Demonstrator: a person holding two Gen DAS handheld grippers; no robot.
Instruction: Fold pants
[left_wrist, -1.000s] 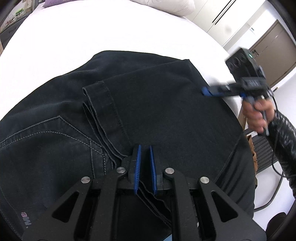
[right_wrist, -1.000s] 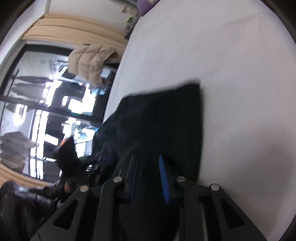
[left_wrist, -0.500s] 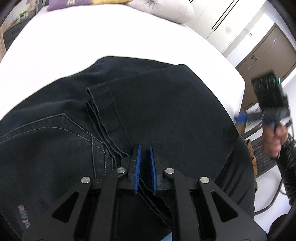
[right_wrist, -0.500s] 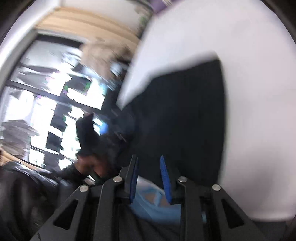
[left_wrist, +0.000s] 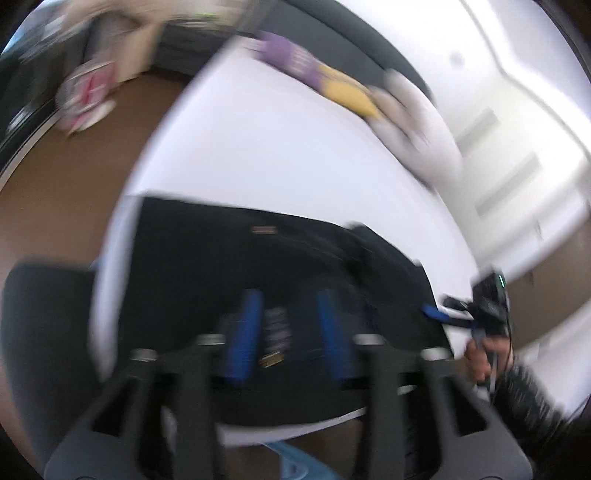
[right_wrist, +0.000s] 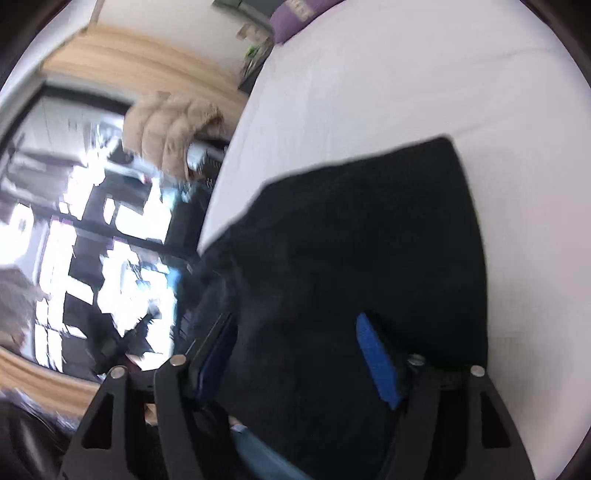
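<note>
The black pants (left_wrist: 280, 258) lie folded in a flat pile on the white bed (left_wrist: 277, 147); they also show in the right wrist view (right_wrist: 369, 236). My left gripper (left_wrist: 290, 328) is open and empty, lifted above the near edge of the pile; this view is blurred. My right gripper (right_wrist: 295, 354) is open wide and empty, low over the pile's near side. In the left wrist view the right gripper (left_wrist: 443, 314) sits at the pile's right edge, held by a hand.
Purple and yellow cushions (left_wrist: 317, 74) and a pale pillow (left_wrist: 417, 122) lie at the bed's far end. Brown floor (left_wrist: 74, 166) runs along the left. A beige padded jacket (right_wrist: 173, 125) hangs beside the bed near dark windows.
My left gripper has opened, let go of the pants hem and pulled up and back. My right gripper has opened wider and swung back over the pile.
</note>
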